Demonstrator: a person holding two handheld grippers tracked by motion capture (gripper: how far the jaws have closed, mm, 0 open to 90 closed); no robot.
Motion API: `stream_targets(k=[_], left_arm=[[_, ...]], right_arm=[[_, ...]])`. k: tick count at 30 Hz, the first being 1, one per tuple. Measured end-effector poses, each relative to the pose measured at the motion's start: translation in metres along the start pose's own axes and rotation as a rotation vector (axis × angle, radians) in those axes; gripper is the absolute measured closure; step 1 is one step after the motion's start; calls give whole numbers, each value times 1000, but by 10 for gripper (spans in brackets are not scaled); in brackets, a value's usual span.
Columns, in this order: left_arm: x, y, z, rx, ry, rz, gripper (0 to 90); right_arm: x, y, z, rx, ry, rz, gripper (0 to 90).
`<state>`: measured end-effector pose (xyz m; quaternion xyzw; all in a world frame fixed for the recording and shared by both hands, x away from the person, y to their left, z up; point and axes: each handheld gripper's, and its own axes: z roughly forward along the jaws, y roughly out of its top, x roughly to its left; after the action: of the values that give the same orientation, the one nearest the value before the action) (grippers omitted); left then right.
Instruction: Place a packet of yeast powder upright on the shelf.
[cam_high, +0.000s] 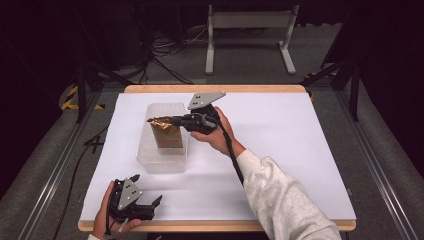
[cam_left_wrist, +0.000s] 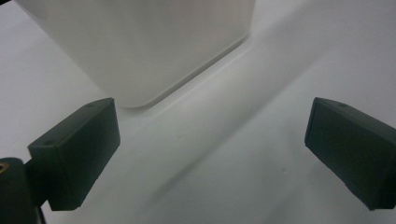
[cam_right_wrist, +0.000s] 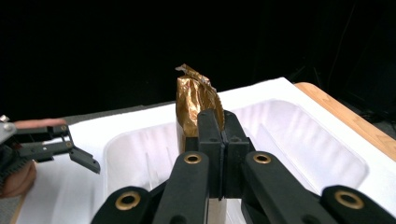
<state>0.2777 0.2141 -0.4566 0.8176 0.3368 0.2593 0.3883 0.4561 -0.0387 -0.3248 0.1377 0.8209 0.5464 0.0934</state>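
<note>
While the left gripper (cam_high: 150, 206) sits wide open at the table's (cam_high: 215, 226) near edge with bare white sheet (cam_high: 280, 150) ahead, the right gripper (cam_high: 172, 120) is clamped on the gold bag (cam_high: 166, 134), upright inside the clear bin (cam_high: 162, 162); sheet right of it is free.

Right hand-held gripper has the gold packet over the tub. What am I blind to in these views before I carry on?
- Gold packet: its lower part is hidden in the right gripper view by the right hand-held gripper, shut on its top edge.
- Printing on the packet: too small in the high view.
- Clear plastic tub: cut off by the top edge of the left gripper view.
- Whether the packet touches the tub floor: unclear in the high view.
</note>
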Motion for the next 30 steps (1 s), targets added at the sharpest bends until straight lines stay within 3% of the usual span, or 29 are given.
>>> stream_targets(k=[18,30], left_arm=[[0,0,1,7,-7,1,41],[0,0,1,10,-3,4,42]], right_arm=[[-4,-4,-10,63,-43,-22,855],[-3,-3,-14,75,-54,-30,829]])
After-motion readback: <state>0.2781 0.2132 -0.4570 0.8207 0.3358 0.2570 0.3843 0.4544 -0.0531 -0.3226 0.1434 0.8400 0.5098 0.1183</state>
